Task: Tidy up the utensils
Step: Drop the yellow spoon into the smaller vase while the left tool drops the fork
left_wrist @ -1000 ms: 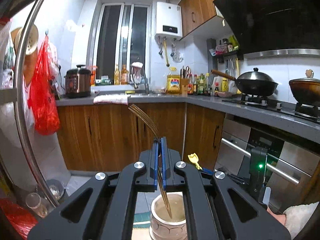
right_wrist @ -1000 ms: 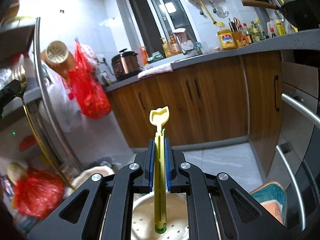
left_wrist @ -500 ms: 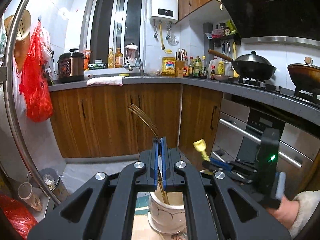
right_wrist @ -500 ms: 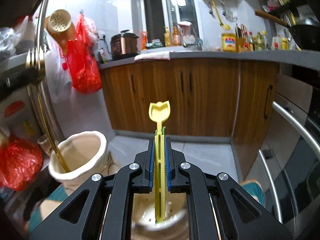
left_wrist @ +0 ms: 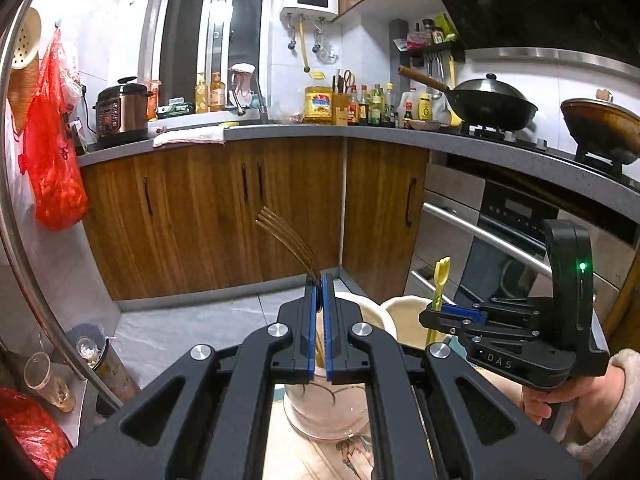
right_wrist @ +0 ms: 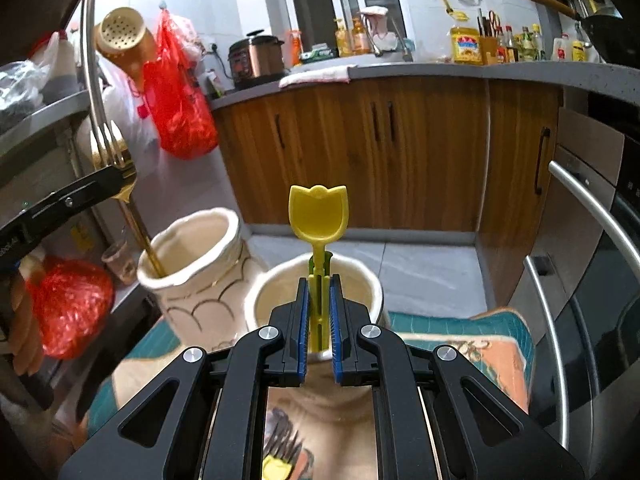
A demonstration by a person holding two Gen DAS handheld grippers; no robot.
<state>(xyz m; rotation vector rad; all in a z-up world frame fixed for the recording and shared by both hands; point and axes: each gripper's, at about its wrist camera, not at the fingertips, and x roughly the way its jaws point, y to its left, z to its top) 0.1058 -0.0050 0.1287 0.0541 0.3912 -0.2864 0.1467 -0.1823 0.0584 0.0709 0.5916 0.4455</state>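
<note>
You have brought both hands down, so your left gripper (left_wrist: 319, 320), clamped on the gold fork (right_wrist: 116, 168), now has its handle inside the scalloped jar (right_wrist: 192, 264), while your right gripper (right_wrist: 319, 316) pinches the yellow tulip-ended utensil (right_wrist: 318, 216) over the second jar (right_wrist: 372, 292), both ready for release.

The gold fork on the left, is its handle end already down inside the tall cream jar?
Yes, the gold fork slants down from the left gripper and its handle end passes below the rim of the tall cream jar.
</note>
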